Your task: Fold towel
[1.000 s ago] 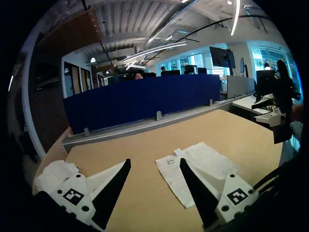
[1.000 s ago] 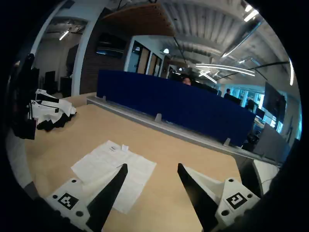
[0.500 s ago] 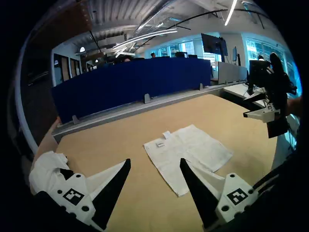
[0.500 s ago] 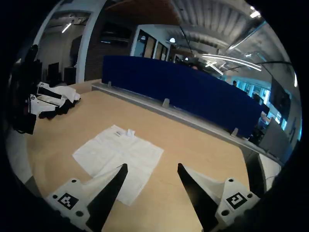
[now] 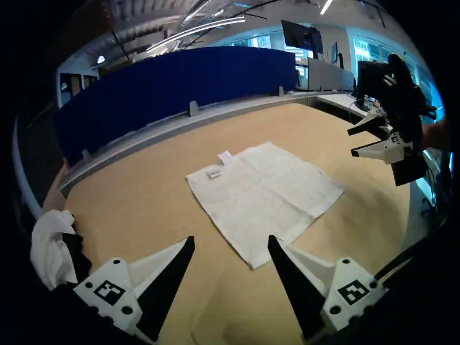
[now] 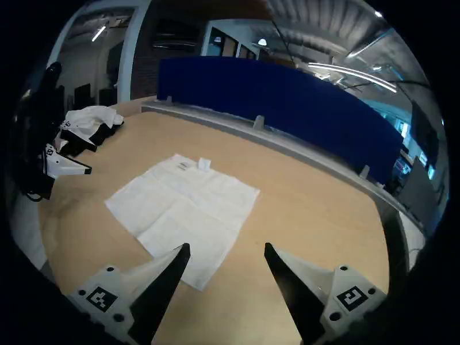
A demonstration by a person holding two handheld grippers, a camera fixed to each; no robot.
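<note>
Jaws apart and empty, left gripper [image 5: 230,256] and right gripper [image 6: 226,259] have dipped toward the flat white towel [image 5: 261,192]; folding hasn't begun.

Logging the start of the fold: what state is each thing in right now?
towel: spread flat, unfolded, not held
left gripper: open, empty
right gripper: open, empty
cloth heap: crumpled at the edge of the table
</note>
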